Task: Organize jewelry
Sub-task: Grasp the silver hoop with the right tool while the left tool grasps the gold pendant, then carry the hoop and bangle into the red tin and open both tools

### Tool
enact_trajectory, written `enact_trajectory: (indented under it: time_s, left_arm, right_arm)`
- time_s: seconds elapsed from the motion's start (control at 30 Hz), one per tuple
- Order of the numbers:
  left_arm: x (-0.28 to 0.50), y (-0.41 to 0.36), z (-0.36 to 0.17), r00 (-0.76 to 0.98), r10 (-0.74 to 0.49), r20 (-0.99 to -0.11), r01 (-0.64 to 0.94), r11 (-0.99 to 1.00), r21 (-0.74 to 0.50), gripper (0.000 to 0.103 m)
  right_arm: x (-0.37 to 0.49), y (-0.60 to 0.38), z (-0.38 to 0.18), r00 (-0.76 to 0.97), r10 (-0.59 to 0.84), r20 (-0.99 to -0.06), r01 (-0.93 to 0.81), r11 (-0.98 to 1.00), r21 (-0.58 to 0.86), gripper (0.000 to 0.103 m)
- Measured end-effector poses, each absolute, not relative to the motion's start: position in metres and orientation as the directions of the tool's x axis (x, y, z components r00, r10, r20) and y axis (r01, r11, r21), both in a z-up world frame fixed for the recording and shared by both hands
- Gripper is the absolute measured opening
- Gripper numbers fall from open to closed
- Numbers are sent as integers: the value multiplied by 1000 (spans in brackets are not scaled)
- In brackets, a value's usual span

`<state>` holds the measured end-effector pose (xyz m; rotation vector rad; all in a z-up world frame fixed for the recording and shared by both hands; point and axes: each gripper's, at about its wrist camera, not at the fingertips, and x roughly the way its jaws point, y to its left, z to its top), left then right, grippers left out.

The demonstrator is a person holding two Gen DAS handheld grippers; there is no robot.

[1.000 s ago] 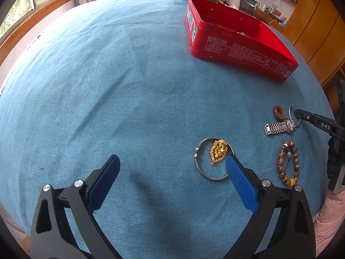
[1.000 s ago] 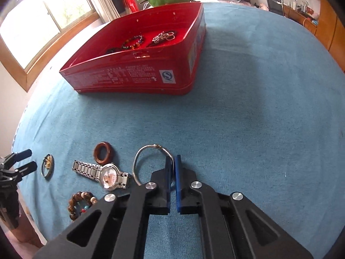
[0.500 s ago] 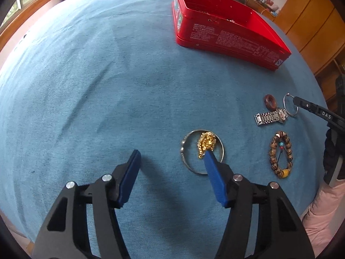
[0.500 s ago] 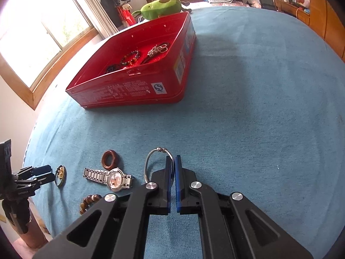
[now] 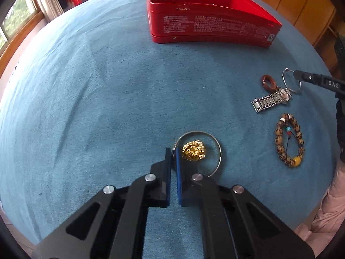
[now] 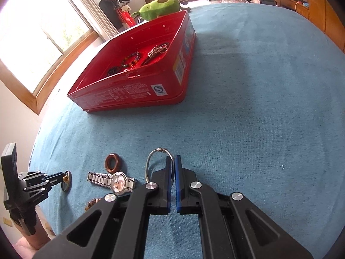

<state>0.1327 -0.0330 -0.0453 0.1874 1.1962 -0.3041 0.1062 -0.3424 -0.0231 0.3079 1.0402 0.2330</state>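
Both grippers clamped: left gripper (image 5: 173, 153) on flat bangle (image 5: 218, 149) (gold pendant (image 5: 193, 150) inside), right gripper (image 6: 173, 161) on upright ring (image 6: 151, 161).

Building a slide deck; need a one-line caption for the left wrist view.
Left gripper pinches a silver bangle with gold pendant on blue cloth, red tin beyond.

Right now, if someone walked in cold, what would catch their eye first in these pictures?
Probably the bright red tin at the far side of the blue cloth, with beaded pieces already inside. Next, each hand-held gripper pinching a silver ring: the left hand-held gripper on the silver bangle that rings a gold pendant, the right hand-held gripper on a plain silver hoop beside the wristwatch.
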Motion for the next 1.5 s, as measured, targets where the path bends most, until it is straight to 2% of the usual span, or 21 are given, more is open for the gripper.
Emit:
enact_trajectory:
  time_s: [0.3,0.43,0.77,1.17,1.5]
  left_arm:
    - [140,-6,-43,291,-273,-917,274,942,-193,2]
    - [138,6,-28,328,-310,-892,262,937,-230,2]
    - [150,5,-24,342,-280,-897,245,948,-203,2]
    - [165,-15,-7,382,-271,-884,285,944,-166,2]
    - [173,-31,-4,376,-294,-879,314,933,-177,2]
  right_arm:
    - [110,-341,-24,484,337,-807,-43,931,363,3]
    - [111,-341,-24,482,340,-807,-42,930,366,3]
    - [112,-338,-22,490,338,-804,-47,931,362,3]
    - [108,-331,10,535,364,-762,-108,924,366,3]
    - [113,-318,-8,470,359,-807,-122,931,343,3]
